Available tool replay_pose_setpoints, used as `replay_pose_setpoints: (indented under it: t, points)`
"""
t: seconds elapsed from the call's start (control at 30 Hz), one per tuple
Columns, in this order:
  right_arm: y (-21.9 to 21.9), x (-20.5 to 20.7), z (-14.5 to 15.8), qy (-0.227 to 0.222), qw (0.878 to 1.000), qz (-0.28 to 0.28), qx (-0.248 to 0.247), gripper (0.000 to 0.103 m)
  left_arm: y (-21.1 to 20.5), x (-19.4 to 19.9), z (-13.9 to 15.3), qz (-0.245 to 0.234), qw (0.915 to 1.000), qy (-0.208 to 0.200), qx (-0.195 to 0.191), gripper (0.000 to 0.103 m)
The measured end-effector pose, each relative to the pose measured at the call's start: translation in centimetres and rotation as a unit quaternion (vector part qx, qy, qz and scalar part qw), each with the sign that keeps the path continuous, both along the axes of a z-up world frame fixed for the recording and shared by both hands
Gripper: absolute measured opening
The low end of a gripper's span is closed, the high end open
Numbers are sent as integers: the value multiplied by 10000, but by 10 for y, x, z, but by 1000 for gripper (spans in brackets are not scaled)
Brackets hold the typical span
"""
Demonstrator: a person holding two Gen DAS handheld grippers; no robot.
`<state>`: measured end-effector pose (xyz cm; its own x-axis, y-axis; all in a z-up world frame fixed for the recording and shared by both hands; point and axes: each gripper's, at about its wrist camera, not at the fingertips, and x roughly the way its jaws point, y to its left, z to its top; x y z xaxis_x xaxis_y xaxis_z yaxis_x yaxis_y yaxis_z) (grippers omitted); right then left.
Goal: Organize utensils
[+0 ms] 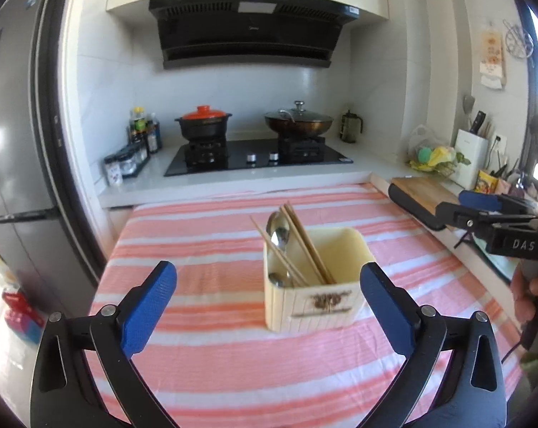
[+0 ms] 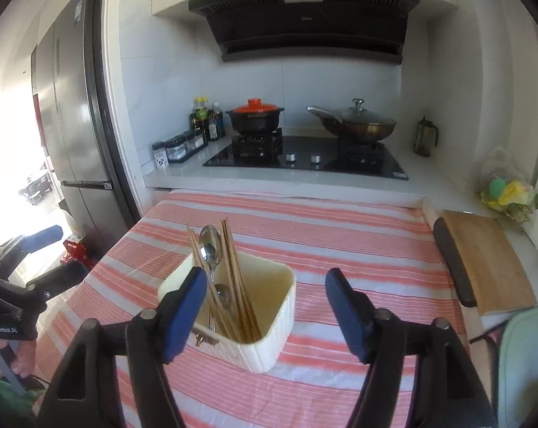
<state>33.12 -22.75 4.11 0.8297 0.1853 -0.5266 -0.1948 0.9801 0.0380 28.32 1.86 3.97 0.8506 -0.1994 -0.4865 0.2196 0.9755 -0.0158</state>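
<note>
A cream utensil holder (image 1: 315, 296) stands on the pink striped tablecloth (image 1: 204, 256); it also shows in the right wrist view (image 2: 265, 317). Metal spoons (image 1: 279, 235) and wooden chopsticks (image 1: 304, 242) lean in its left side. The spoons (image 2: 211, 246) and chopsticks (image 2: 233, 267) show in the right wrist view too. My left gripper (image 1: 269, 296) is open and empty, just in front of the holder. My right gripper (image 2: 265, 306) is open and empty, close above the holder's near side. The right gripper also appears at the right edge of the left wrist view (image 1: 482, 203).
A wooden cutting board (image 2: 490, 267) lies on the counter to the right. A stove (image 1: 258, 157) with a red-lidded pot (image 1: 203, 121) and a lidded wok (image 1: 297, 119) stands behind the table. A fridge (image 1: 15, 142) is on the left.
</note>
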Motion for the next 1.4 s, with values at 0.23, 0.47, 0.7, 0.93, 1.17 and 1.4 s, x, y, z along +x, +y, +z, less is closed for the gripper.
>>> replay_pose_setpoints:
  t: [0.23,0.47,0.7,0.93,1.17,1.4]
  points:
    - [14,-121,-19,-213,9985,-477,148,103,-1,-86,-24,635,9970,343,-292,103]
    - [29,-199,-28,-300,9975,-592,-222,103,-18,-132,-27,940,9950,196,261,103]
    - [38,-228,-17,-548,9959,-570,-445,103,-21,-156,-15,1221,9912,-68,513,103]
    - [41,-237,-11,-575,9959,-552,-431,103,-13,-161,-11,1201,9922,119,321,103]
    - [42,-243,-5,-539,9969,-500,-295,103,-13,-161,-10,1134,9927,243,340,103]
    - [45,-247,2,-514,9966,-574,-293,103,-16,-166,-7,1234,9910,168,493,103]
